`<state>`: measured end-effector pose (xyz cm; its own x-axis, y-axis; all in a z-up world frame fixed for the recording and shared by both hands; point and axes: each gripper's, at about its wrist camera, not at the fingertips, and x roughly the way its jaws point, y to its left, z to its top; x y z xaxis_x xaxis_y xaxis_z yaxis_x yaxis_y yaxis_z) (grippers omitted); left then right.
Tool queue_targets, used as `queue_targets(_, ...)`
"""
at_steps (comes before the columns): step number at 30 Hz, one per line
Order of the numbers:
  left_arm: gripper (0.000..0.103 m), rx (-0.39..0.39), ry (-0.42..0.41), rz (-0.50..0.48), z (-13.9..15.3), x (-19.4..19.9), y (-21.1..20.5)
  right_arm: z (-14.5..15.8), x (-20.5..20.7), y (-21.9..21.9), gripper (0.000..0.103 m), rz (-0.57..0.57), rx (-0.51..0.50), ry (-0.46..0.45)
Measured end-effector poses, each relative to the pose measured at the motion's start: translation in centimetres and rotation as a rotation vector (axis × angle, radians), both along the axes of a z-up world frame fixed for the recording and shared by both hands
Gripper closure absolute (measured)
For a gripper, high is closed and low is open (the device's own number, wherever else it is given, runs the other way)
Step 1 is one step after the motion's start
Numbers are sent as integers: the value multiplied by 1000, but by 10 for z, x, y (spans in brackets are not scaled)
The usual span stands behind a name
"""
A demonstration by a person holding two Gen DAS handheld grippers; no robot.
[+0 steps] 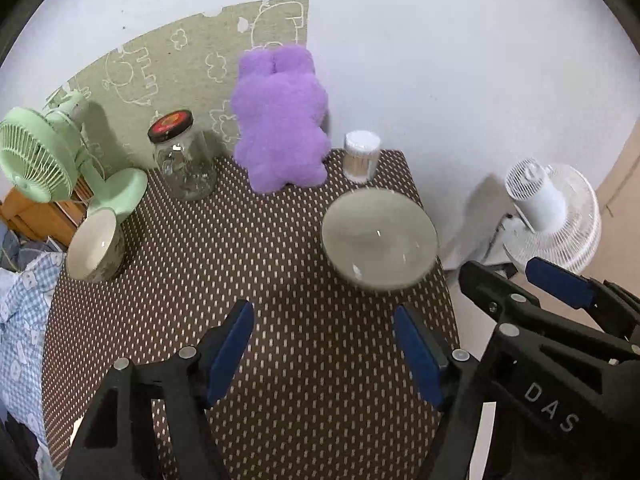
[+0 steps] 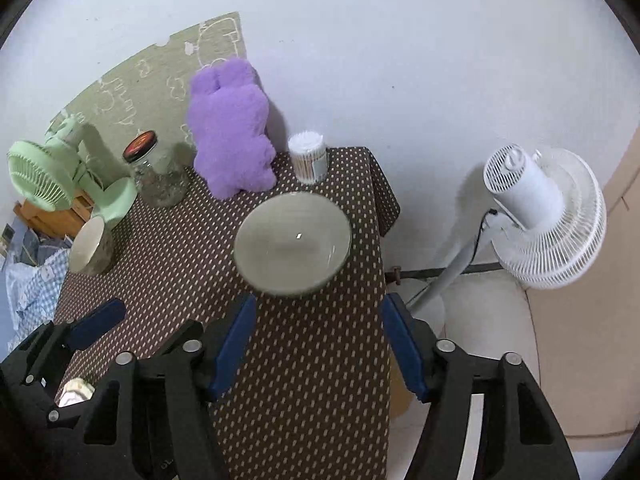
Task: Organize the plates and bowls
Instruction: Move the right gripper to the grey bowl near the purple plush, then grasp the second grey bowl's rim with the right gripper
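Note:
A wide grey-green bowl stands on the brown dotted tablecloth near the table's right edge; it also shows in the right wrist view. A smaller cream bowl with a dark outside sits at the left edge by the green fan, also seen in the right wrist view. My left gripper is open and empty, above the cloth, short of the big bowl. My right gripper is open and empty, just in front of the big bowl, over the table's right edge. Each gripper shows in the other's view.
At the back stand a mint desk fan, a glass jar with a black lid, a purple plush toy and a cotton-swab tub. A white floor fan stands right of the table. Blue checked fabric lies left.

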<state>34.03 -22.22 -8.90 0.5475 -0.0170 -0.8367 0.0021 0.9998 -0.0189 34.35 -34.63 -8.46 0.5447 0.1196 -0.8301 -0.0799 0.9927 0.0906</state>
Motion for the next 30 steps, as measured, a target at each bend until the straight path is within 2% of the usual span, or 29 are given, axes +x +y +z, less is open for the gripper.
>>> queue_targets(6, 29, -6, 7, 38, -16, 42, -6, -12, 46, -8, 39, -5, 18, 0)
queue_targets(12, 34, 24, 37, 45, -40, 82, -12, -37, 85, -13, 39, -16, 21, 26)
queue_targets(16, 36, 11, 54, 57, -59, 99, -11, -56, 105, -14, 43, -15, 33, 47)
queue_targets(20, 47, 0, 71, 43, -80, 114, -12, -74, 120, -8, 47, -1, 20, 68)
queue_targets(23, 51, 29, 86, 43, -93, 123, -16, -88, 128, -6, 52, 0, 18, 92)
queue_targets(30, 58, 45, 111, 45, -108, 134, -14, -108, 138, -2, 53, -4, 13, 120)
